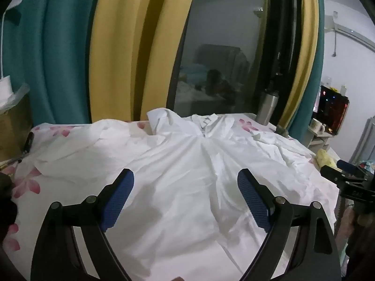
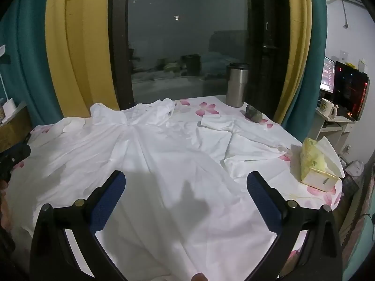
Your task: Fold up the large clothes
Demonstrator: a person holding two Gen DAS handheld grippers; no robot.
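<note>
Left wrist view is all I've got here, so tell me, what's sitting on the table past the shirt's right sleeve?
Observer: A yellow tissue pack stands near the table's right edge, a tissue sticking out.
Operator: Is the right gripper holding cloth?
Observer: No, the right gripper is open above the white shirt, nothing between its pads.
Operator: Anything by the steel tumbler?
Observer: A small grey-green lump lies just right of the steel tumbler, on the flowered cloth; I cannot tell what it is.

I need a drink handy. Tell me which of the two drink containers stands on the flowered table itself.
The steel tumbler, standing at the table's far edge by the window. The white mug sits off it, on the desk by the monitor.
</note>
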